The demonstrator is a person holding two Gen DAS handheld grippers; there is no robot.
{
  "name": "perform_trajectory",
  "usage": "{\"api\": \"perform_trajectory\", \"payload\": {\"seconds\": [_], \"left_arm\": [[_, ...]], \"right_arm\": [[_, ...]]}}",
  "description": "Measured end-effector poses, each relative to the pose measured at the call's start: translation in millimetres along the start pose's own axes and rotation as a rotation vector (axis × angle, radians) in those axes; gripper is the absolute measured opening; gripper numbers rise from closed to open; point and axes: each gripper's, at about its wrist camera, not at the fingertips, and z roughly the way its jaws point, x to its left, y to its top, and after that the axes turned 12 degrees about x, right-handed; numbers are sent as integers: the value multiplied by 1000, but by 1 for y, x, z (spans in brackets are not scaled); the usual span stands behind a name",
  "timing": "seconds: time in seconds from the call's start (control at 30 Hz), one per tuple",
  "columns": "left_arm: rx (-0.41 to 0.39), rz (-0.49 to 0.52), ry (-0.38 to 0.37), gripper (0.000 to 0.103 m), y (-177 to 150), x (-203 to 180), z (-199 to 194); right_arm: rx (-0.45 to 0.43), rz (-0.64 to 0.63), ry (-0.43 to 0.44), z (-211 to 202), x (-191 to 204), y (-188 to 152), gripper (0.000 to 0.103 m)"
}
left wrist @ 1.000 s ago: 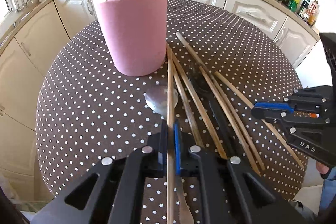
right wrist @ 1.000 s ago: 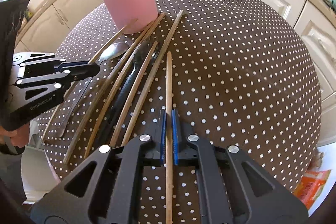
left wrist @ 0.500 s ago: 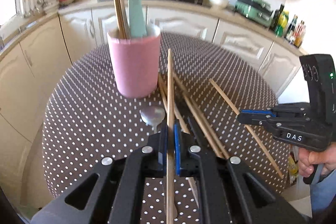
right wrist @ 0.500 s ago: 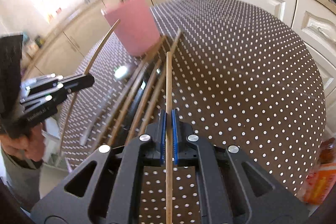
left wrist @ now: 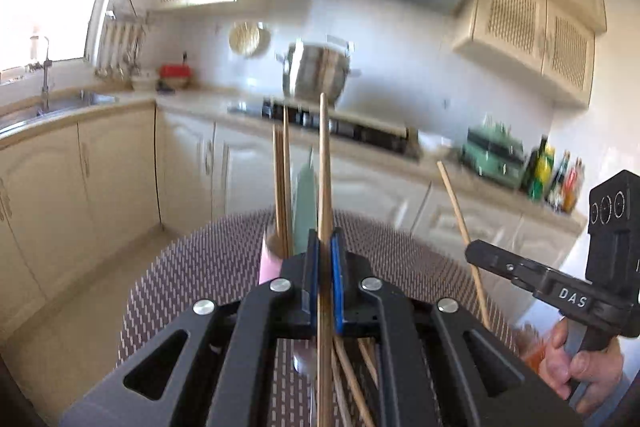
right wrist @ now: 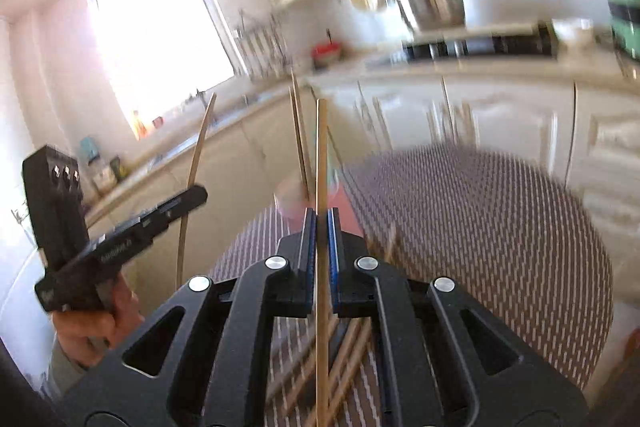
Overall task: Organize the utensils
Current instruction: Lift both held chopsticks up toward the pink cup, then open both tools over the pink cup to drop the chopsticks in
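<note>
My left gripper (left wrist: 325, 243) is shut on a wooden chopstick (left wrist: 324, 163) that points up and away, clear of the table. Just behind it stands the pink cup (left wrist: 268, 265) holding two chopsticks (left wrist: 281, 187) and a teal spatula (left wrist: 305, 199). In the right wrist view my right gripper (right wrist: 321, 217) is shut on a second chopstick (right wrist: 321, 155), also raised. The cup (right wrist: 292, 201) is blurred beyond it. Each gripper shows in the other's view: the right gripper (left wrist: 474, 253), the left gripper (right wrist: 200, 194). Several loose chopsticks (right wrist: 352, 347) lie on the dotted table (right wrist: 480, 227) below.
Cream cabinets and a counter ring the table. A steel pot (left wrist: 316, 75) sits on the hob behind the cup. A green appliance (left wrist: 492, 151) and bottles (left wrist: 552, 175) stand at the right. A hand (left wrist: 576, 367) grips the right handle.
Both grippers have lifted their chopsticks off the table and tipped upward. The views have swung from the tabletop to the kitchen wall, and the cup now sits low behind the jaws.
</note>
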Motion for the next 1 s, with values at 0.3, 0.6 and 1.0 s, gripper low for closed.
{"api": "perform_trajectory", "payload": {"seconds": [0.3, 0.6, 1.0], "left_arm": [[-221, -16, -18, 6, 86, -3, 30], [-303, -51, -23, 6, 108, 8, 79], [-253, -73, -3, 6, 84, 21, 127]], "right_arm": [[-243, -24, -22, 41, 26, 87, 6], [-276, 29, -17, 94, 11, 101, 6], [-202, 35, -39, 133, -4, 84, 6]]}}
